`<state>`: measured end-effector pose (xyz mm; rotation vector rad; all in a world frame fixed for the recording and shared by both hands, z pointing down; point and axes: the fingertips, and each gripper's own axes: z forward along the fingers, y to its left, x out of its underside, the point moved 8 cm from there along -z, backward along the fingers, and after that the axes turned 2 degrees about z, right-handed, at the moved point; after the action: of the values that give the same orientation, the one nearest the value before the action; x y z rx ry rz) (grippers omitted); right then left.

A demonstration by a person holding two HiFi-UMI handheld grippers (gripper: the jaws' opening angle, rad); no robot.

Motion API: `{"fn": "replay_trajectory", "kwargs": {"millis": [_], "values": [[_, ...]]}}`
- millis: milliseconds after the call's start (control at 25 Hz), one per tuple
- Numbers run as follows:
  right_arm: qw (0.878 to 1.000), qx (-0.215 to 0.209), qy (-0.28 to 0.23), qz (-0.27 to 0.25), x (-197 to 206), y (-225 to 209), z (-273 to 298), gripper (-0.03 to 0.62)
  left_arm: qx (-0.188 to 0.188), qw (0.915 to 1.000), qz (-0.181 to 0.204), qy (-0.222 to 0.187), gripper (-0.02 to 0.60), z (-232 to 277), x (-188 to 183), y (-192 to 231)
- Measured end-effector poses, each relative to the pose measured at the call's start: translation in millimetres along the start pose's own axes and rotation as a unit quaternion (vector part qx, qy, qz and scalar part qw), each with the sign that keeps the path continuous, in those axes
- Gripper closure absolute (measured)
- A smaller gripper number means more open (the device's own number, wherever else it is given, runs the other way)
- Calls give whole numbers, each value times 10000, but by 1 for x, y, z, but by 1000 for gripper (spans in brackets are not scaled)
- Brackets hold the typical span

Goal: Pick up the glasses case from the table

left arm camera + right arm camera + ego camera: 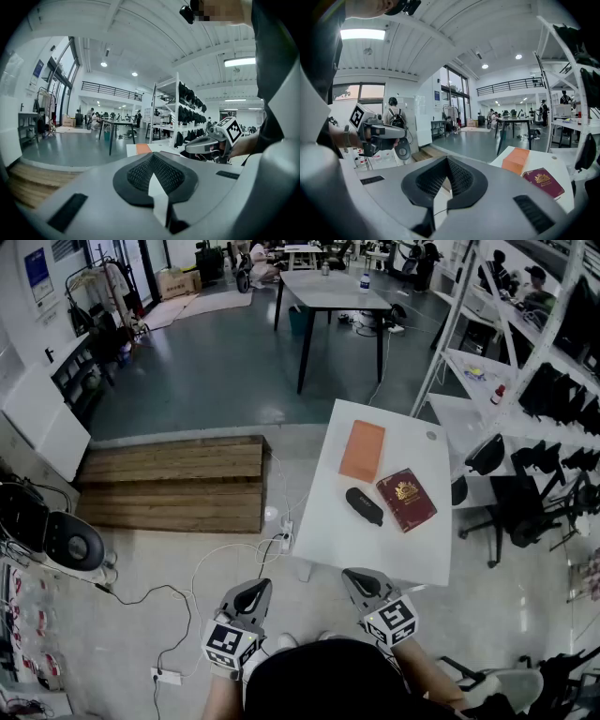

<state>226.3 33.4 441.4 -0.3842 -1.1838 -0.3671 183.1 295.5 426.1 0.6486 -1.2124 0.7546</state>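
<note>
Head view: the slim black oval glasses case lies untouched on the white counter, well ahead of the right gripper, between a flat orange box and a maroon booklet.

Left gripper view: the left gripper has its fingers pressed together on nothing.

Right gripper view: fingers likewise closed and empty, with the case out of sight.

The reach seems not yet begun. The next move calls for spreading the fingers and straddling the case's narrow width.

Black oval glasses case, closed, lying flat, diagonal, on white table
</note>
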Motion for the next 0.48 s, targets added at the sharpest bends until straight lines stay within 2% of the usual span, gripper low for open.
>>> {"fn": "replay_trajectory", "kwargs": {"millis": [480], "values": [[9998, 22, -63, 164, 12, -34, -26, 566, -22, 9996, 83, 252, 565, 35, 0, -36]]}}
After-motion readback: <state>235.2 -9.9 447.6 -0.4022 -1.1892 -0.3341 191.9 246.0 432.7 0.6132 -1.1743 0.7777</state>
